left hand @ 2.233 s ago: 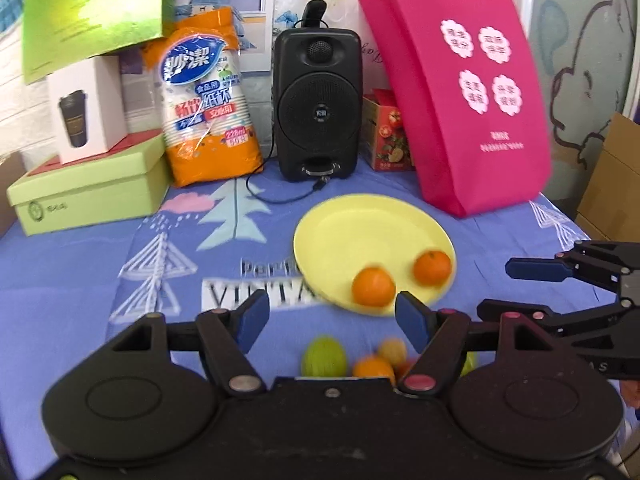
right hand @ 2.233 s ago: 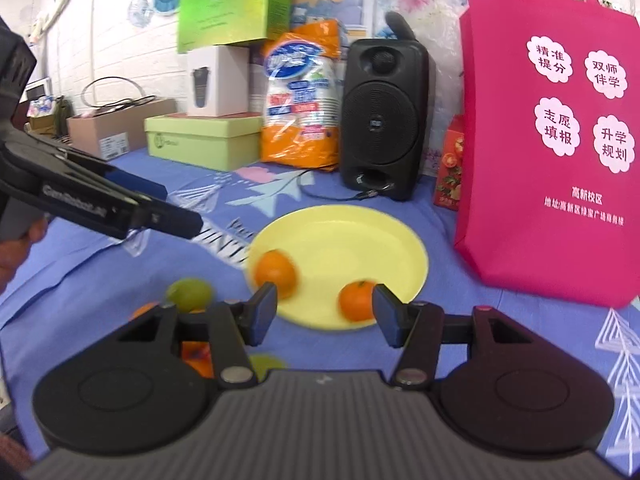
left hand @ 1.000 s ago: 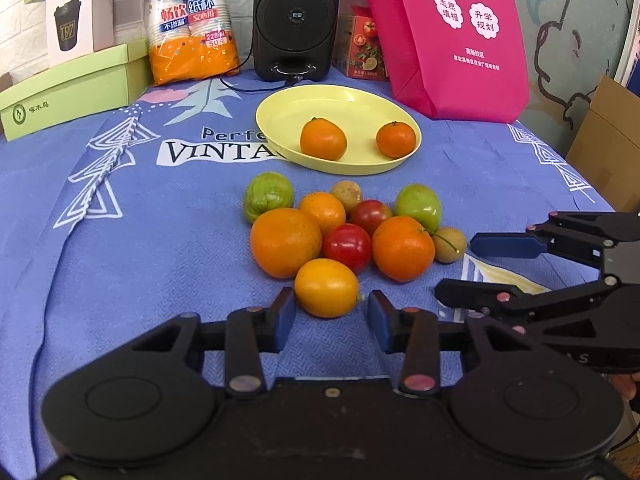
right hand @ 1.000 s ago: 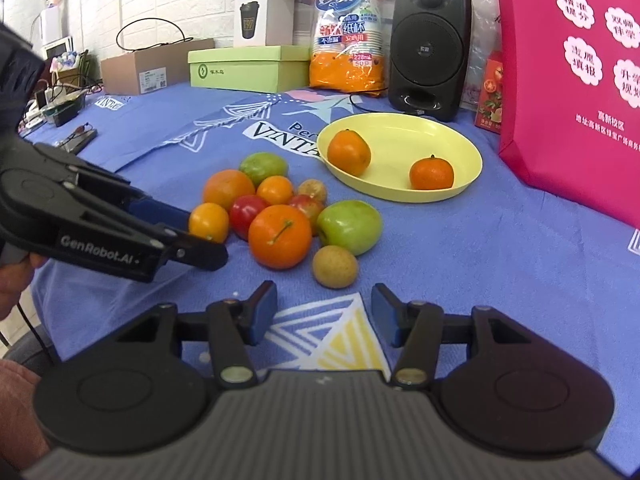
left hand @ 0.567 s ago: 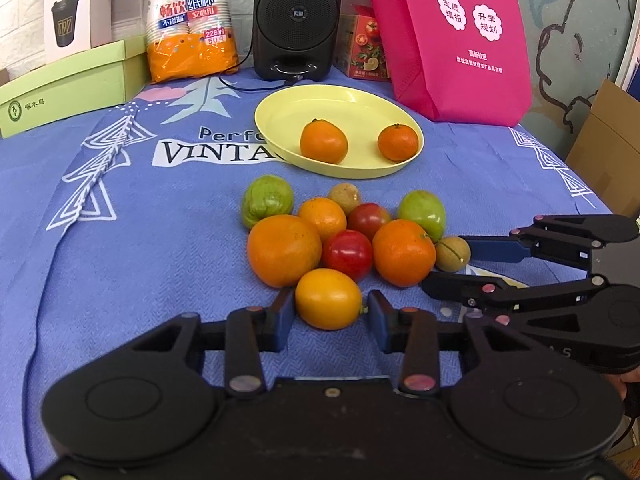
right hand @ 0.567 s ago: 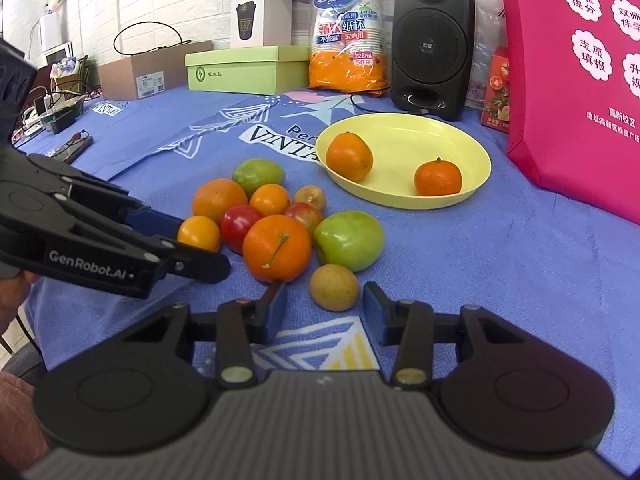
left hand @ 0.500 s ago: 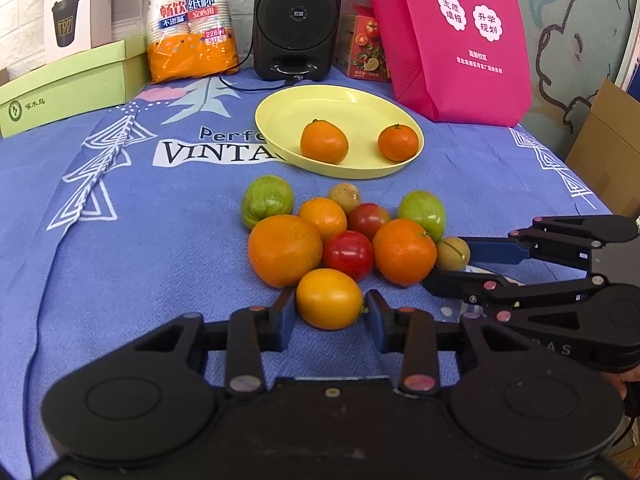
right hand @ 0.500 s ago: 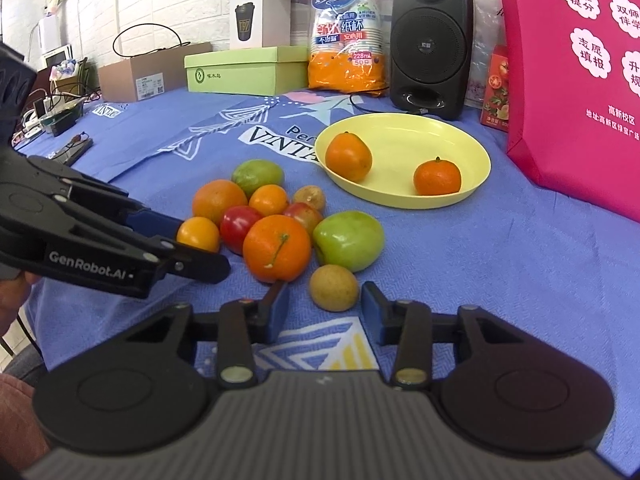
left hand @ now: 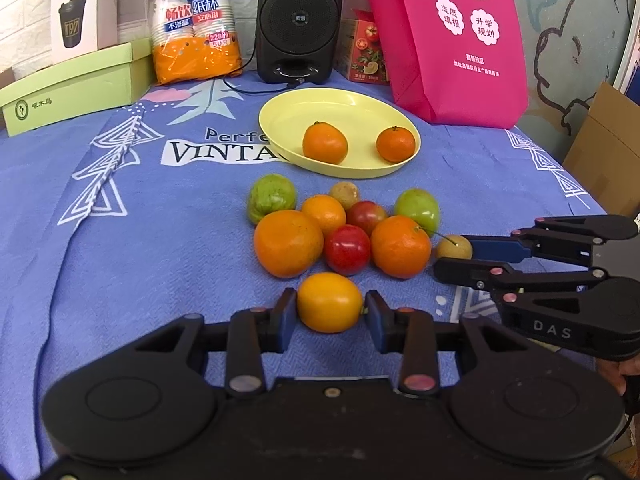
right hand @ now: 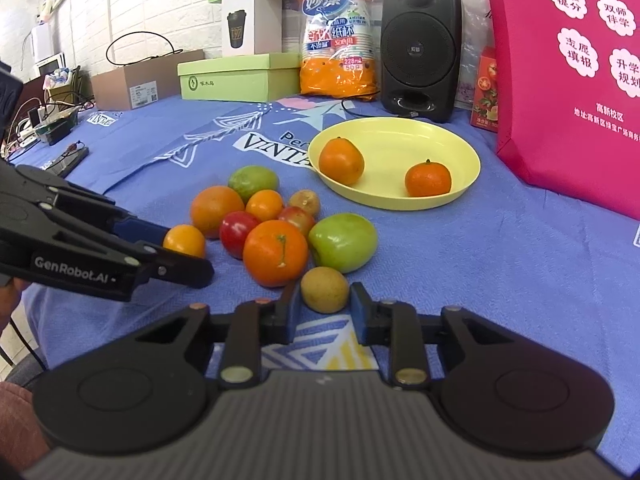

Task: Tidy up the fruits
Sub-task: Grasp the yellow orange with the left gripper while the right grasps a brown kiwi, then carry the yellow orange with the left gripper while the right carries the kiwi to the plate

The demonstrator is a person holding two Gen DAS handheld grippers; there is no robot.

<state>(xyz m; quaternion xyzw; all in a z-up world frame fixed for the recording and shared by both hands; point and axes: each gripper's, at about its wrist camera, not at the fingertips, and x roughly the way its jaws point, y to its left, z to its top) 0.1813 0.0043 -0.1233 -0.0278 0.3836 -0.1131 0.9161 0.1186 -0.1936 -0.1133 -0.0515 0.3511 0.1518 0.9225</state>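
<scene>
A yellow plate [left hand: 288, 116] [right hand: 460, 148] holds two oranges at the back. A cluster of several oranges, red and green fruits lies on the blue cloth in front of it. My left gripper [left hand: 330, 312] is shut on a small yellow-orange fruit [left hand: 330, 302] [right hand: 184, 240] at the cluster's near edge. My right gripper [right hand: 322, 312] has its pads at both sides of a small brown round fruit [right hand: 324, 289] [left hand: 452, 246], seemingly touching it, at the cluster's right side. Both fruits rest on the cloth.
At the back stand a black speaker [left hand: 300, 20], a pink bag [left hand: 452, 40], an orange pack of paper cups [left hand: 192, 20], a green box [left hand: 72, 84] and a white box. A cardboard box [left hand: 604, 152] is at the right edge.
Both grippers came down and forward from the plate to the fruit cluster and narrowed. The left closed onto the yellow-orange fruit, the right around the brown fruit.
</scene>
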